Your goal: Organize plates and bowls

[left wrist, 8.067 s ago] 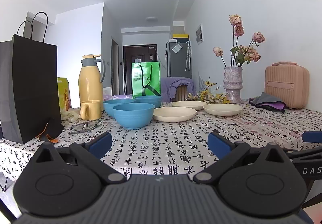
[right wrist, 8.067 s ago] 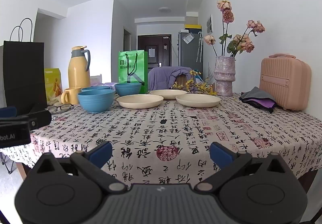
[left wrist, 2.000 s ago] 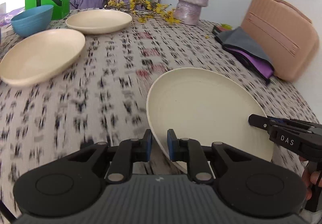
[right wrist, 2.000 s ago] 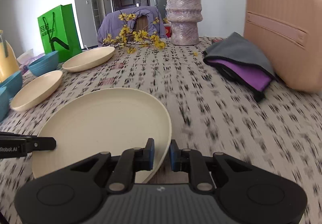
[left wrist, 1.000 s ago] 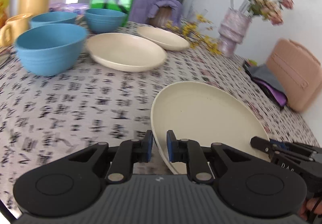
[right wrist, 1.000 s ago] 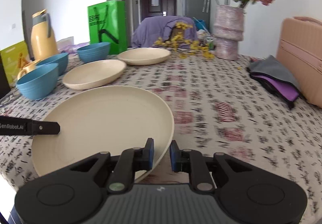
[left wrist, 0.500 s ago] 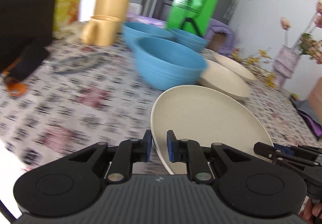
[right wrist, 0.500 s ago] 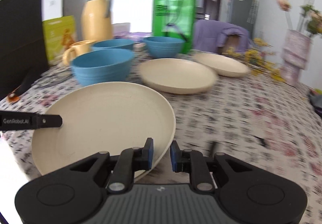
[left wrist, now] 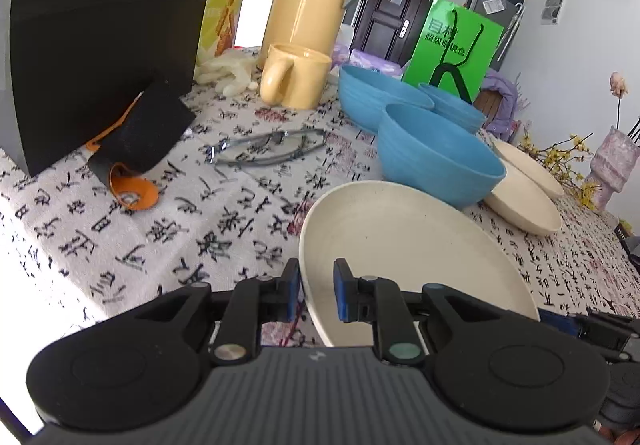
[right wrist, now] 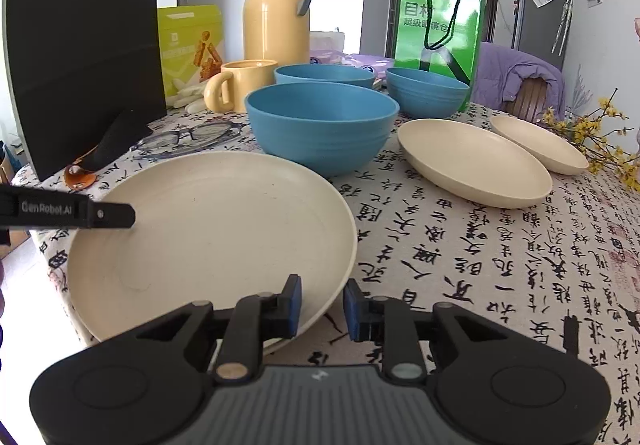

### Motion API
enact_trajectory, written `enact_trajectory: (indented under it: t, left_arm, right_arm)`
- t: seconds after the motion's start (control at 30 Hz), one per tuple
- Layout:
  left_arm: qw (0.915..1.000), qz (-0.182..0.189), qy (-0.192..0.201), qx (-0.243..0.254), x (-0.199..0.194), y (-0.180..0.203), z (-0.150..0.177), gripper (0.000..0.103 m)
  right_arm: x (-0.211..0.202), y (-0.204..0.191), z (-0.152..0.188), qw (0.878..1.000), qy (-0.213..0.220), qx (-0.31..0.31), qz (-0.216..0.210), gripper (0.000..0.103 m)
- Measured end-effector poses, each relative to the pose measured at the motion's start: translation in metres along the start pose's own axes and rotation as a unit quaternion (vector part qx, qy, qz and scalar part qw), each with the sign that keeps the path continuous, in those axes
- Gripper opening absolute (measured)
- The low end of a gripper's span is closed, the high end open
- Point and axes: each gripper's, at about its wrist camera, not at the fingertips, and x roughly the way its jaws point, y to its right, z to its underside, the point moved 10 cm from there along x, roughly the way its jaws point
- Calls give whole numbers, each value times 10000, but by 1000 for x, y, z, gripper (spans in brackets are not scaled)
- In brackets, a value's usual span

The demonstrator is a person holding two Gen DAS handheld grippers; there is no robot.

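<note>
Clutter crowds the far side of the table (right wrist: 520, 265): 3 blue bowls, 2 more cream plates, a yellow mug (right wrist: 240, 85) and a tall yellow thermos (right wrist: 276, 5).

The left gripper (left wrist: 316, 291) and the right gripper (right wrist: 322, 303) each straddle opposite rims of 1 cream plate (right wrist: 216, 237). Both sets of jaws stand only narrowly parted with the rim between the blue pads; whether the pads press the rim I cannot tell. The plate sits low near the table's front edge, on or just over the patterned cloth.

Just beyond it stands the nearest blue bowl (right wrist: 320, 125), close to the plate's far rim. The other 2 bowls (right wrist: 426, 91) sit behind that. To the right lie the 2 plates (right wrist: 472, 161), close side by side. On the left, spectacles (left wrist: 268, 151) lie near a black paper bag (right wrist: 84, 53), and a green bag (right wrist: 438, 29) stands behind the bowls.
</note>
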Motion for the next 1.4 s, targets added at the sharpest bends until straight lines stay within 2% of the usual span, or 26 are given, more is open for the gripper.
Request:
enact_trajectory:
  t: [0.03, 0.1, 0.2, 0.23, 0.3, 0.37, 0.5, 0.6, 0.73, 0.83, 1.03, 1.27, 1.4]
  left_arm:
    - [10000, 7, 8, 18, 2, 1, 0, 20]
    - [10000, 13, -75, 39, 7, 0, 2, 24]
    - [10000, 2, -20, 12, 7, -4, 2, 39]
    - [10000, -69, 26, 27, 5, -6, 2, 46]
    - [9998, -143, 119, 80, -1, -9, 0, 48]
    - [9995, -182, 194, 168, -7, -10, 0, 57]
    - [9979, -328, 377, 415, -18, -8, 1, 65]
    - [9972, -258, 456, 538, -27, 0, 2, 73]
    - [9940, -232, 693, 809, -41, 18, -2, 82]
    - [9933, -201, 757, 847, -45, 32, -2, 83]
    - [9926, -52, 754, 948, -49, 66, 1, 85]
    - [9914, 657, 473, 1025, -29, 138, 1, 85]
    - [9921, 827, 126, 934, 5, 179, -1, 84]
  right_arm:
    - [1, 1, 0, 10000, 20, 2, -6, 25]
    - [0, 0, -2, 9999, 73, -32, -61, 37]
    - [-5, -1, -5, 9996, 213, -126, -119, 47]
    - [-7, -1, -6, 9995, 261, -150, -119, 48]
    - [-11, 2, -6, 9993, 336, -136, -132, 51]
    - [-15, 6, -4, 9992, 369, -93, -108, 55]
    - [-27, 11, 5, 9988, 465, -23, -117, 56]
    - [-34, 15, 8, 9987, 472, 89, -172, 58]
    - [-45, 22, 0, 9968, 742, 238, -152, 62]
    - [-56, 30, -3, 9945, 959, 362, -194, 66]
    - [-74, 67, 5, 9925, 1082, 572, 77, 68]
    - [-84, 141, 12, 9855, 1183, 1063, 590, 73]
    - [-76, 190, 12, 9828, 1000, 1406, 659, 77]
